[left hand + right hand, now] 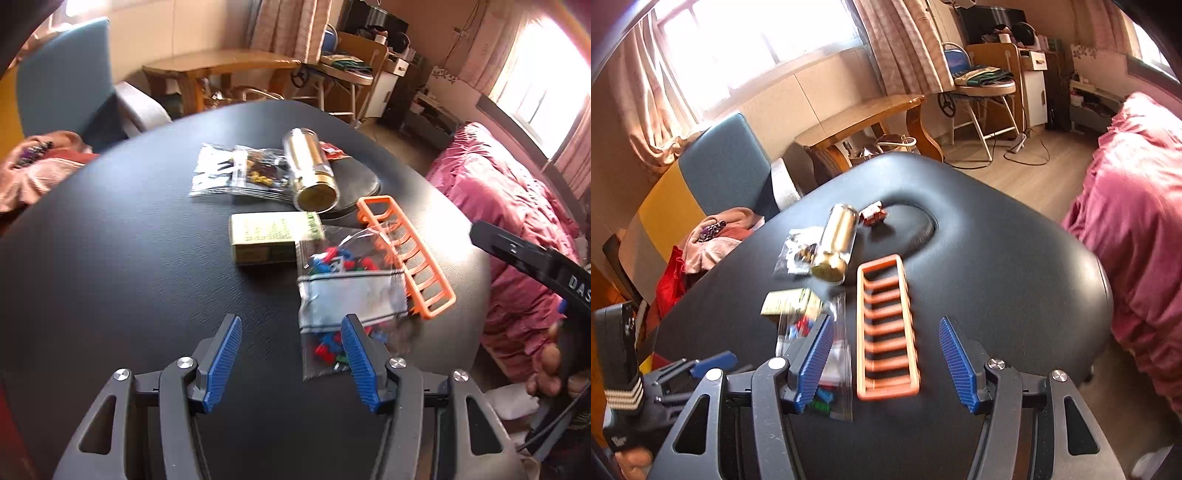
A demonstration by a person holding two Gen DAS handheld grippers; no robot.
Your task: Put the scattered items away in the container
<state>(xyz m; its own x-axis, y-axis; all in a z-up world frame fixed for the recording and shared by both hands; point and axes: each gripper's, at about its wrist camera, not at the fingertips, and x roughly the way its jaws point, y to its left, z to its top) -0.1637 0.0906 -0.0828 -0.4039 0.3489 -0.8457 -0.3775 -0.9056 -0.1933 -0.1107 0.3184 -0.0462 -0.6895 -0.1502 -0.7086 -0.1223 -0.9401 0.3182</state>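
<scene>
Orange plastic slotted tray [887,328] is empty on the black surface [110,258], so nothing is tidied yet. Clear bag of coloured pieces [343,291], yellow-green box [271,238], gold cylindrical can [312,170] and the far packets are all left. Left tongs [291,363] released, bag just right of them. Right tongs [886,363] released, tray's near end between them.

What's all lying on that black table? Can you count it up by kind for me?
Clear plastic bags: 2, bag of coloured pieces, bag of dark and yellow pieces
Golden canister on its side: 1
Orange rack: 1
Yellow-green box: 1
Small red packet: 1
Total: 6
</scene>
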